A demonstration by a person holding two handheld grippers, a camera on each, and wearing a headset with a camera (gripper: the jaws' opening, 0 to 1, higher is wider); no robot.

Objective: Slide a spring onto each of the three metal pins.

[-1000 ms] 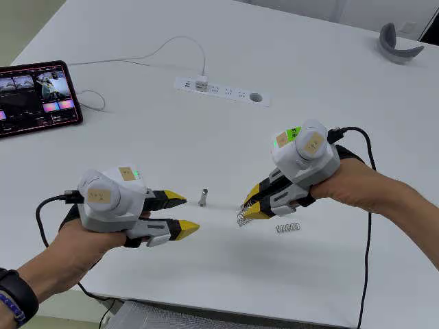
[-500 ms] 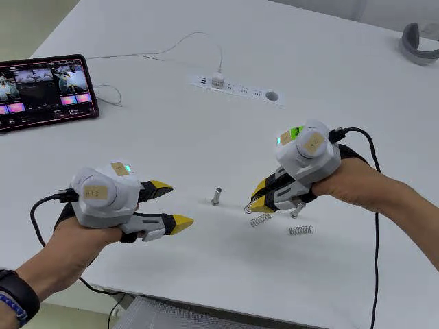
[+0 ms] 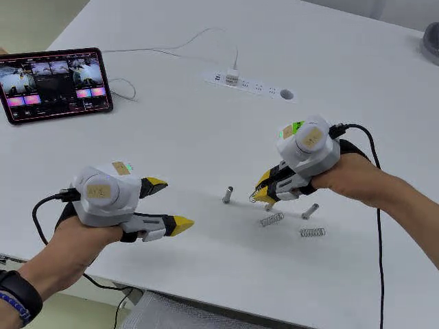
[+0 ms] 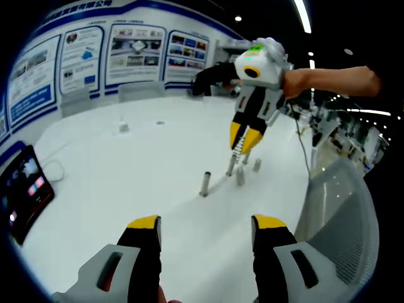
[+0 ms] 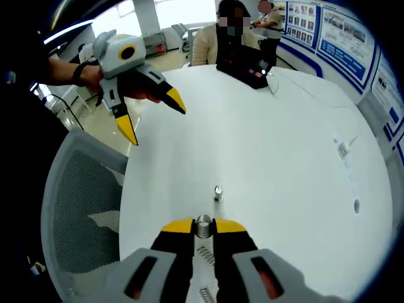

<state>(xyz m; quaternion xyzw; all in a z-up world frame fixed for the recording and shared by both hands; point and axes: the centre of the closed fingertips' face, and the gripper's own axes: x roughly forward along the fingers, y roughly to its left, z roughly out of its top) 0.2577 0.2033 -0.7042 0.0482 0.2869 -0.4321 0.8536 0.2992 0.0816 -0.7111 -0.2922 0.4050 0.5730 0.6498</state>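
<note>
one thin silver spring [image 5: 203, 221], right gripper [image 5: 203, 227] pinching

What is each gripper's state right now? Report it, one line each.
Left gripper: open, holding nothing.
Right gripper: shut on a spring.
</note>
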